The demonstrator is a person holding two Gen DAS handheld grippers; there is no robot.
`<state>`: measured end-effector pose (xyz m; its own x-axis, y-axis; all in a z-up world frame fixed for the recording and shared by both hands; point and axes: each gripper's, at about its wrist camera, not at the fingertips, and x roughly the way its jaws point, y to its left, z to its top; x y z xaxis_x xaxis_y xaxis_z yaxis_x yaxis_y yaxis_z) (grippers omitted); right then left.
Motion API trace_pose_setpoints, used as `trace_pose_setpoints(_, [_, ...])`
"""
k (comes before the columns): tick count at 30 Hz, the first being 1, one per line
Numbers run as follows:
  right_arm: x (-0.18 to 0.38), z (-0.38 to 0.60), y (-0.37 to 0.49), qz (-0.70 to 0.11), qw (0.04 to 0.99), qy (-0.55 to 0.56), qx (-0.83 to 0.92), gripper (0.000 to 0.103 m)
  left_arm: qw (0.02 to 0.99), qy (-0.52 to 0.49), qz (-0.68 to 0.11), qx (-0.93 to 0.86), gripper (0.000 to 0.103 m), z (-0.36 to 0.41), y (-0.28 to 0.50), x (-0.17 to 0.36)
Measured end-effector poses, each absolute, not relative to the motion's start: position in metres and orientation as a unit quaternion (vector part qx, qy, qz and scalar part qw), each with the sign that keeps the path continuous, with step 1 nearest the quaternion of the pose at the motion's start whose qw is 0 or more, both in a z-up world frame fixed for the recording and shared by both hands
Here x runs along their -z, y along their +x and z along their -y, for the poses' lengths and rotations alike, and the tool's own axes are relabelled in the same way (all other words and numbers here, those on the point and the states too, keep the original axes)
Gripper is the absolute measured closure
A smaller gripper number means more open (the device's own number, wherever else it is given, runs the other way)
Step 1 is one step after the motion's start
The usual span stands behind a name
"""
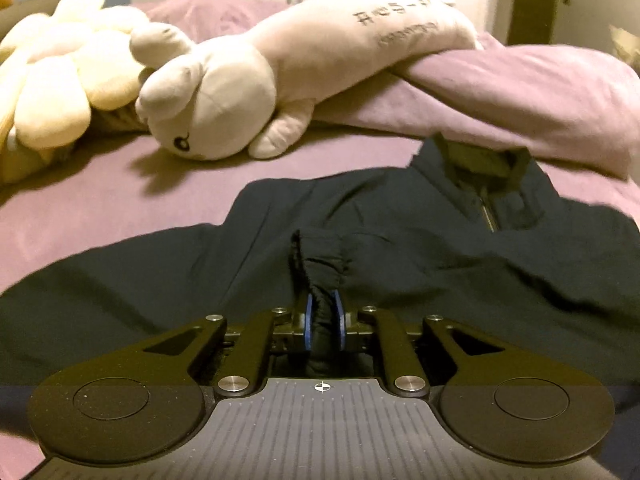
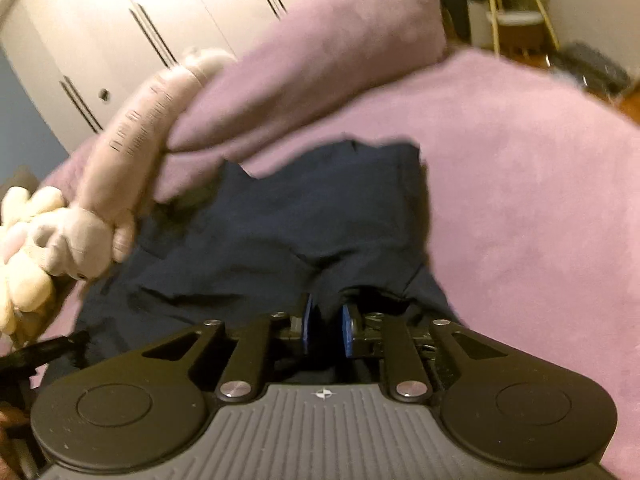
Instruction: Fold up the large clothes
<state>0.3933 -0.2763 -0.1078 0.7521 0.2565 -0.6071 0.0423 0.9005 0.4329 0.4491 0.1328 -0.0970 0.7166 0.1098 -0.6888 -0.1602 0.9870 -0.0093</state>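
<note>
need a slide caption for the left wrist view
Left gripper shut on a gathered cuff of the dark jacket spread on the pink bed, plush toy behind.

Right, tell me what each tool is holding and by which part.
Left tool: shut on the dark jacket, pinching a gathered, elastic-looking cuff or edge. Right tool: shut on a fold of the same jacket; which part cannot be told.

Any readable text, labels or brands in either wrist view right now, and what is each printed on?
Long white plush toy: two lines of dark print on its body, the top one in non-Latin characters; both too blurred to read in either view.
Dark jacket: no label or text visible.
Nothing else carries text.
</note>
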Motion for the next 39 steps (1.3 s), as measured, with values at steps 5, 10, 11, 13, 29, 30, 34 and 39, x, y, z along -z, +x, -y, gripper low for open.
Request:
trace_pose_setpoints(5, [0.095, 0.258, 0.402, -0.356, 0.915, 0.179, -0.057, 0.08, 0.924, -0.07, -0.369, -0.076, 0.087, -0.142, 0.444, 0.093])
trace_pose_setpoints(10, [0.076, 0.236, 0.39, -0.374, 0.916, 0.119, -0.082, 0.079, 0.926, -0.074, -0.363, -0.073, 0.088, -0.147, 0.445, 0.085])
trace_pose_setpoints(11, [0.072, 0.234, 0.385, -0.373, 0.916, 0.118, -0.092, 0.079, 0.927, -0.076, -0.36, -0.073, 0.088, -0.148, 0.445, 0.084])
trace_pose_setpoints(13, [0.064, 0.234, 0.377, -0.363, 0.918, 0.118, -0.106, 0.079, 0.927, -0.084, -0.358, -0.073, 0.088, -0.151, 0.444, 0.083])
trace_pose_setpoints(29, [0.146, 0.19, 0.457, -0.358, 0.927, -0.113, -0.013, 0.093, 0.919, -0.045, -0.385, -0.074, 0.054, -0.108, 0.453, 0.104])
trace_pose_setpoints(30, [0.148, 0.193, 0.458, -0.355, 0.927, -0.119, -0.006, 0.093, 0.918, -0.042, -0.386, -0.074, 0.054, -0.105, 0.455, 0.107])
trace_pose_setpoints(34, [0.145, 0.204, 0.456, -0.352, 0.929, -0.111, -0.01, 0.093, 0.917, -0.016, -0.392, -0.077, 0.053, -0.094, 0.461, 0.118])
trace_pose_setpoints(39, [0.128, 0.213, 0.424, -0.348, 0.934, -0.081, -0.03, 0.093, 0.918, -0.012, -0.39, -0.072, 0.052, -0.097, 0.455, 0.118])
